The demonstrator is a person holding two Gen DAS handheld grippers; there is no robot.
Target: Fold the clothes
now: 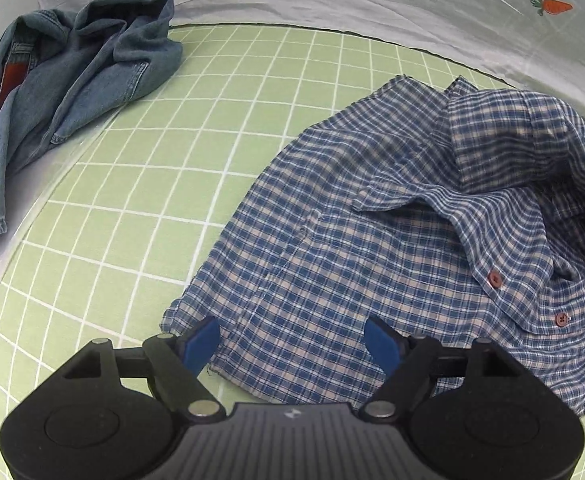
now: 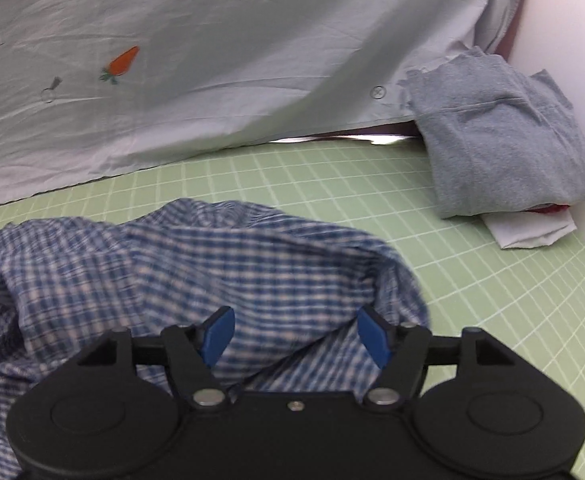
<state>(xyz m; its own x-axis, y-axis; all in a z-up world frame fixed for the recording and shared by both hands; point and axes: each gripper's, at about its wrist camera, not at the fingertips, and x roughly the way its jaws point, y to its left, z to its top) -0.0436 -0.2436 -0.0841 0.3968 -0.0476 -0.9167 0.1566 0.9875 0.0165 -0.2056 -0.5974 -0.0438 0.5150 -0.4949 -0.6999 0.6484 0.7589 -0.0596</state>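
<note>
I find the plaid shirt (image 1: 372, 240) crumpled at frame centre, unfolded. Left gripper (image 1: 298, 344) and right gripper (image 2: 296, 336) gape wide, empty. Grey stack (image 2: 500, 152) upper right looks folded; denim (image 1: 72, 80) upper left awaits.

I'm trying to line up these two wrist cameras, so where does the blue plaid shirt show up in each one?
Left wrist: the plaid shirt fills the centre and right, spread on the green grid mat, ahead of the open left gripper.
Right wrist: it is bunched across the lower left and centre, ahead of the open right gripper.
Shared landmark: the carrot print on the pale sheet.
</note>
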